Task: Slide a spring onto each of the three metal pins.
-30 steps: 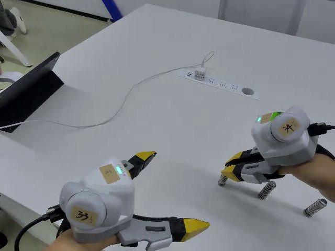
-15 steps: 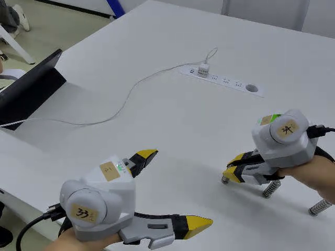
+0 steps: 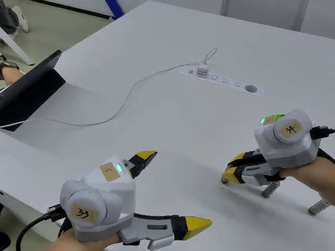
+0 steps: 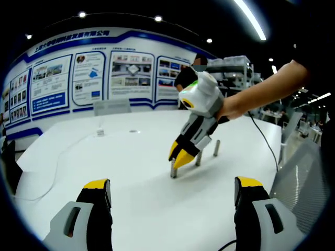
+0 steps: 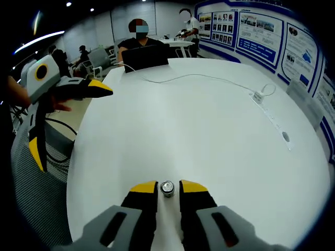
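Three upright metal pins, each with a coil spring around it, stand on the white table at the right: the leftmost spring, the middle spring and the rightmost spring. My right gripper points down at the leftmost one. In the right gripper view its yellow-tipped jaws are pinched against the round top of that spring. The left gripper view shows the same spring under the right gripper. My left gripper is wide open near the front edge, with nothing between its fingers.
A white power strip with a plugged charger lies at the back, and its cable trails left across the table. A dark tablet leans at the left edge. People sit beyond the table's far side.
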